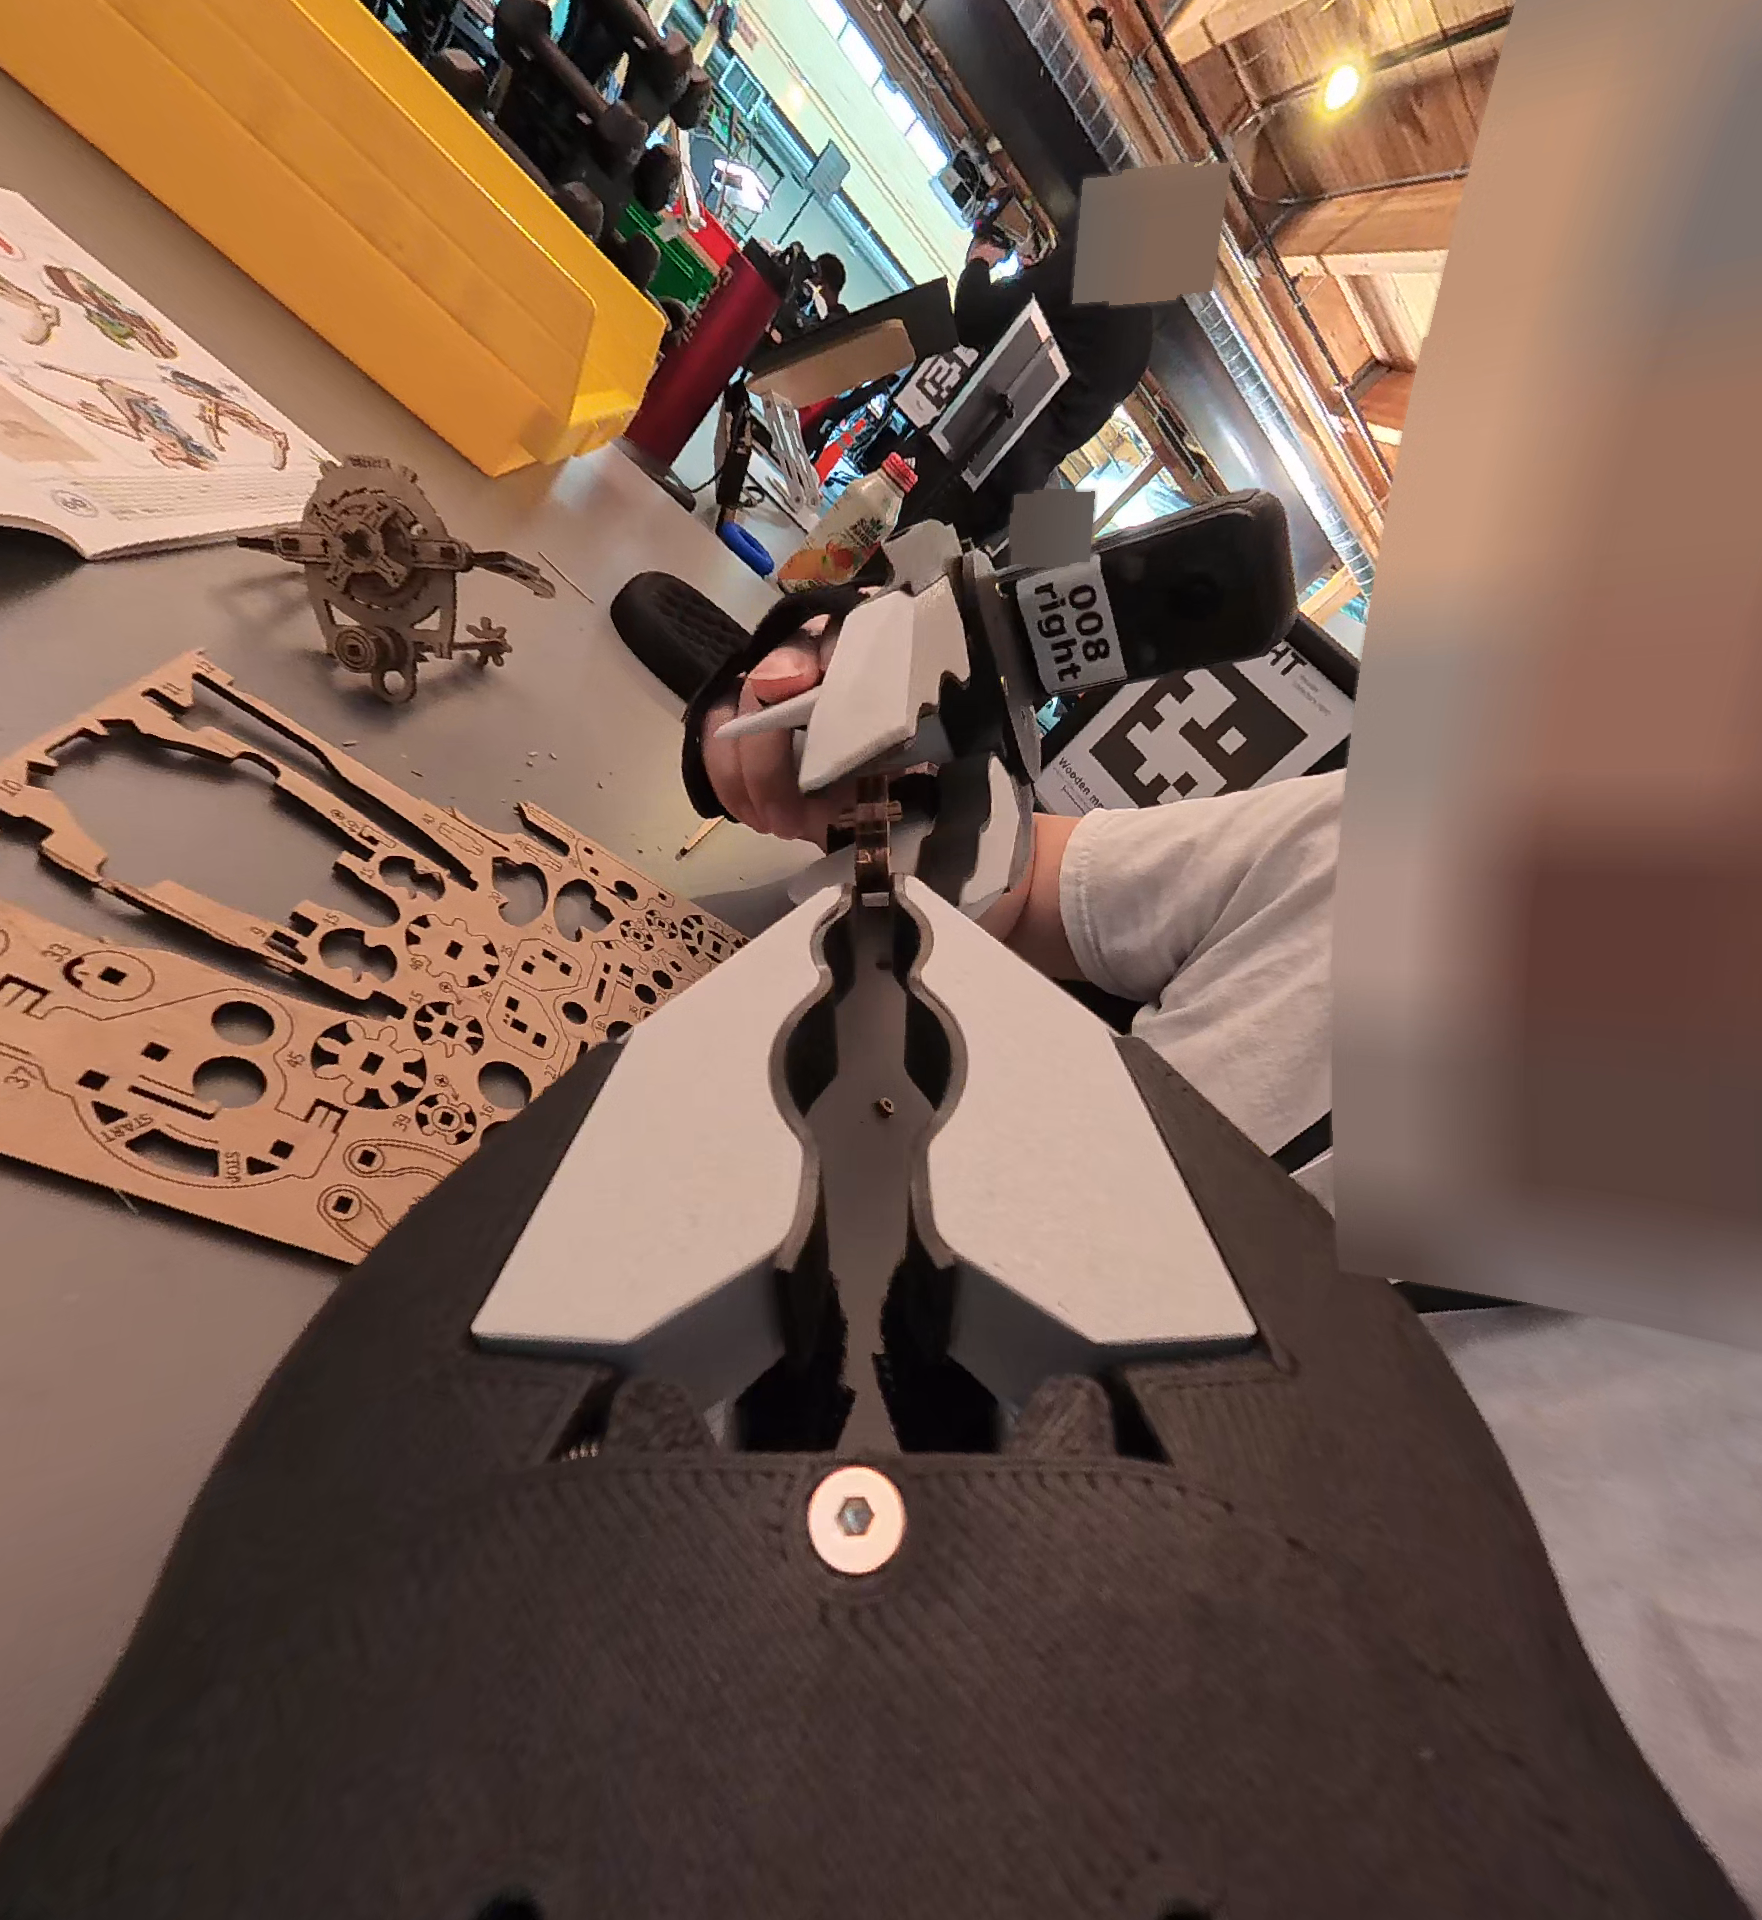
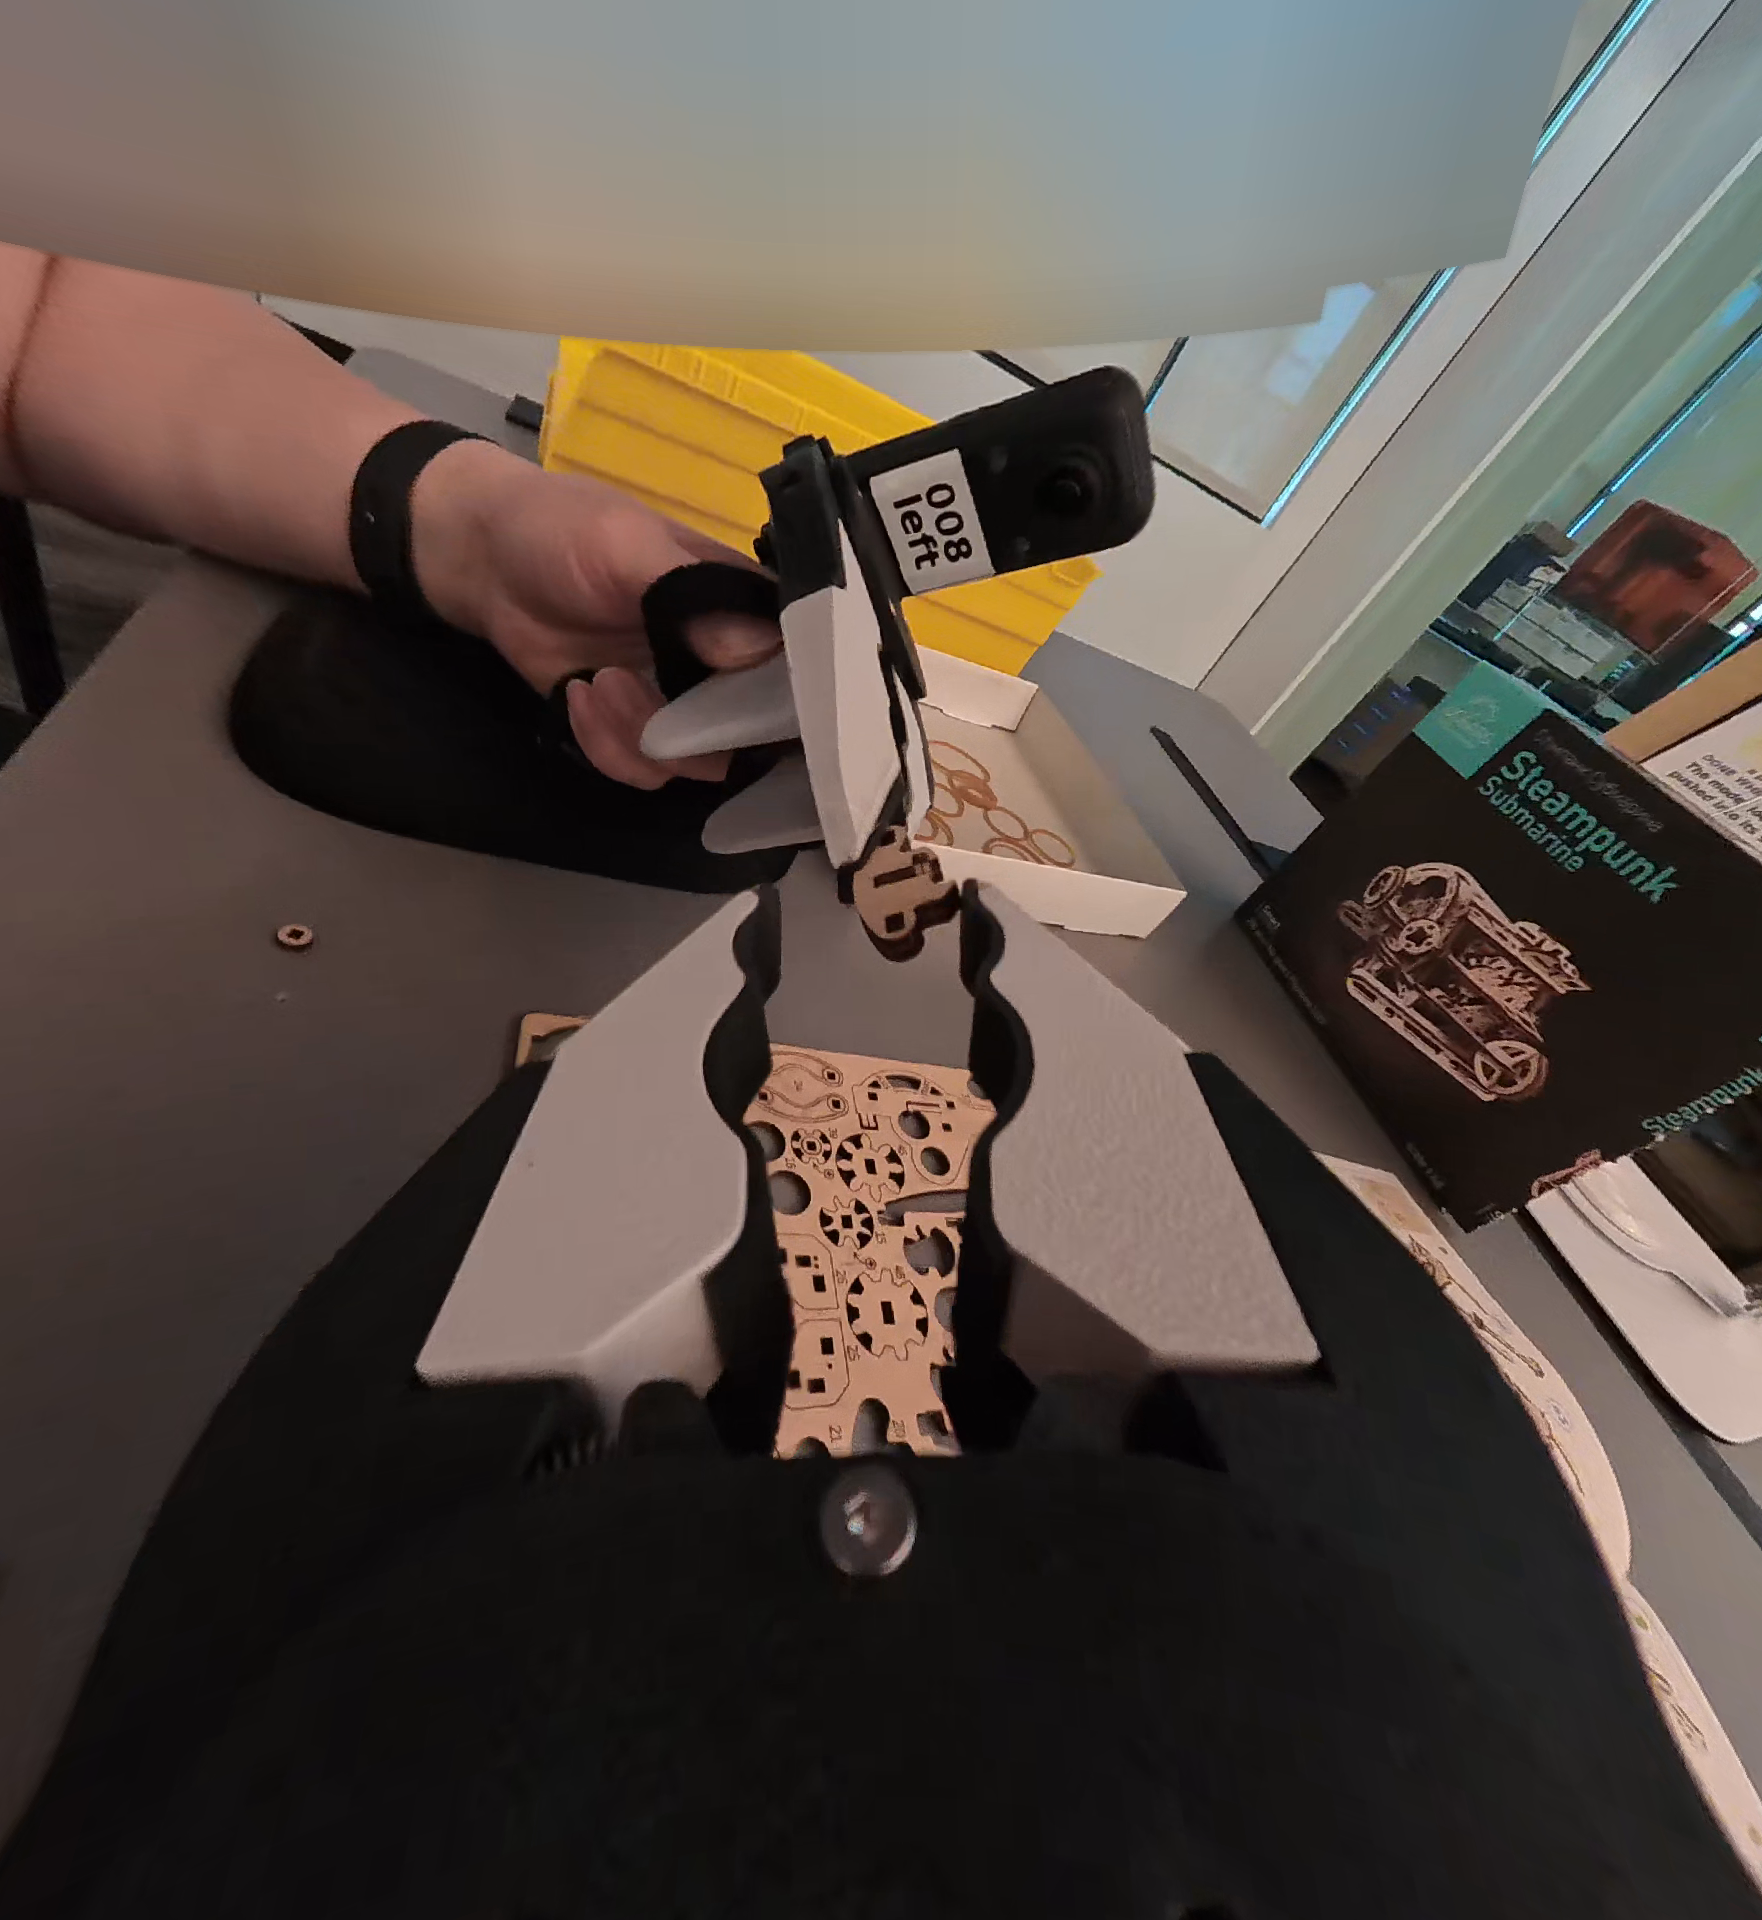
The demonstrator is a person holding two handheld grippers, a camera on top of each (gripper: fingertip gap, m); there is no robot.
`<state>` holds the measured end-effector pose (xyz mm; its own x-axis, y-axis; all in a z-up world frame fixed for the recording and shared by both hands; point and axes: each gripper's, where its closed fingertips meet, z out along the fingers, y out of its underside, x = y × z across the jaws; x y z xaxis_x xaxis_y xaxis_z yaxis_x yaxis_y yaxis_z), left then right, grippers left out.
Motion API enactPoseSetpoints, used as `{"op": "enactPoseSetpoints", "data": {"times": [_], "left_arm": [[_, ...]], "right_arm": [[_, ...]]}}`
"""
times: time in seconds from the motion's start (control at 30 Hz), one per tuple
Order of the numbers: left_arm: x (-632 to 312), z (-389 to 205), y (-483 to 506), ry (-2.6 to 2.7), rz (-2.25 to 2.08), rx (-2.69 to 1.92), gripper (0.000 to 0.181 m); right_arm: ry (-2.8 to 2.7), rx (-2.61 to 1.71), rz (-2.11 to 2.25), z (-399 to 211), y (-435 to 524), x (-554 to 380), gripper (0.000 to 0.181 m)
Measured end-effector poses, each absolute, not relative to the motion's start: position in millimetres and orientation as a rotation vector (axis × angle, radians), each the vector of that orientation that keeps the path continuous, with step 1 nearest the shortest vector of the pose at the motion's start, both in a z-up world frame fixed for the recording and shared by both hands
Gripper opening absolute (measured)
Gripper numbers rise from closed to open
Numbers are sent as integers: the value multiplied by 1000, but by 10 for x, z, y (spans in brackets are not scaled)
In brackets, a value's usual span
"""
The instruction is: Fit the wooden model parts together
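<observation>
My left gripper [image 1: 869, 891] is shut on a small flat wooden part [image 1: 869, 831], seen edge-on at its tips. In the right wrist view the same part [image 2: 898, 896] is a light plywood piece with notches, hanging from the left gripper [image 2: 872, 831], which comes down from above. My right gripper [image 2: 869, 902] is open, with its fingertips on either side of the part. The right fingertip [image 2: 968, 902] is at the part's edge and the other tip stands apart. The right gripper also shows in the left wrist view [image 1: 887, 769], straddling the part.
Laser-cut plywood sheets [image 1: 233, 987] lie on the grey table [image 1: 77, 1351], below my right gripper too [image 2: 866, 1247]. A half-built model [image 1: 378, 561], an instruction booklet [image 1: 56, 364] and a yellow bin [image 1: 389, 208] are behind. The kit box [image 2: 1542, 956] and a white tray of rubber bands [image 2: 1022, 821] stand to the right. Both grippers' tips are close together, under 4 cm apart.
</observation>
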<state>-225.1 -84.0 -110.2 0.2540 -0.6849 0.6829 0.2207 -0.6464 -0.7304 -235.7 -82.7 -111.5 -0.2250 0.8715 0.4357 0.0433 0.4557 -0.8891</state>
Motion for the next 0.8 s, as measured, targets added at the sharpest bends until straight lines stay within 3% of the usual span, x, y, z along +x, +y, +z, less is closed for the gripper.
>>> {"op": "enactPoseSetpoints", "data": {"times": [0.23, 0.8], "left_arm": [[-2247, -1117, -843, 430, -1499, -1769, 4], [-2247, -1123, -834, 432, -1480, -1771, 4]], "right_arm": [[-1598, -815, 873, -1102, -757, -2352, 17], [-1599, -833, 897, -1109, -754, -2349, 17]]}}
